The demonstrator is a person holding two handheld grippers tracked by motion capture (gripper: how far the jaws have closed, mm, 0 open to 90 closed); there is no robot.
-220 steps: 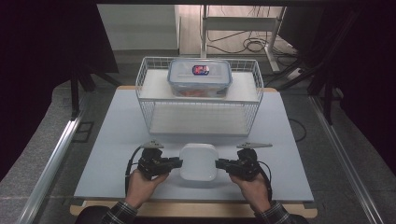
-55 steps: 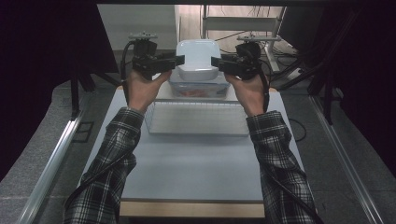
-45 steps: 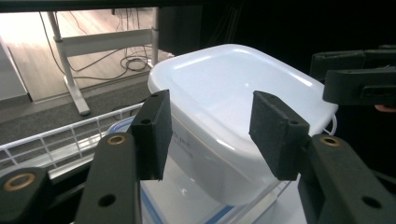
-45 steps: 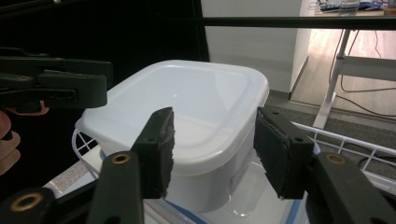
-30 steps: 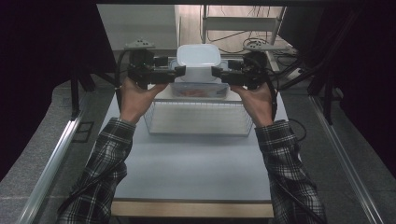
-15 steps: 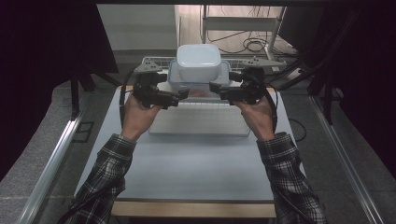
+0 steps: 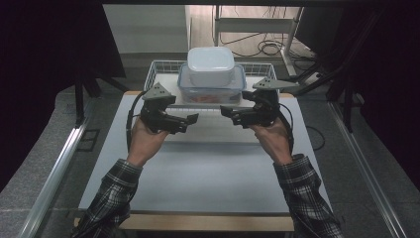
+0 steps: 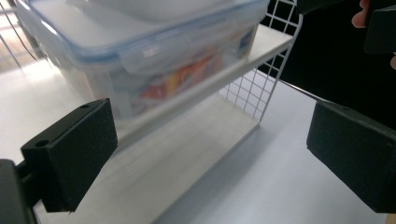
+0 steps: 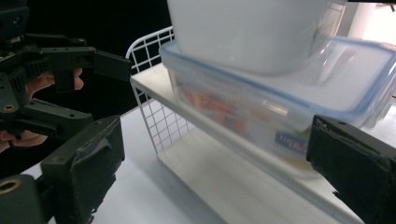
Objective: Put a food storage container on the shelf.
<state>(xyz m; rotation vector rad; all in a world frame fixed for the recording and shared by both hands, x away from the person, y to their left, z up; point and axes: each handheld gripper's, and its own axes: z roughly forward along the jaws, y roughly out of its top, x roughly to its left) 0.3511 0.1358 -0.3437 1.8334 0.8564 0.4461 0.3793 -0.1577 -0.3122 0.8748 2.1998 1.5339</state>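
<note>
On the wire rack's (image 7: pixel 158 69) top shelf at the table's (image 7: pixel 208 168) far edge, the white container (image 7: pixel 210 65) sat stacked on the blue-rimmed lidded box (image 7: pixel 212 89); placement looked done; left gripper (image 7: pixel 190 119) and right gripper (image 7: pixel 227 111) hung in front of the rack, jaws spread, holding nothing; stack seemed square, though glare blurred the contact; only pulling the hands clear left.

**Surroundings of a work table**

A pale grey table (image 7: pixel 208 173) with a wooden front edge (image 7: pixel 208 222) is standing on grey floor (image 7: pixel 44 144). Metal rails (image 7: pixel 54 178) are running along both sides. Black curtains (image 7: pixel 49 44) are hanging left and right. Beyond the table, dark cables (image 7: pixel 262 48) are lying coiled beneath a metal frame (image 7: pixel 247 25).
</note>
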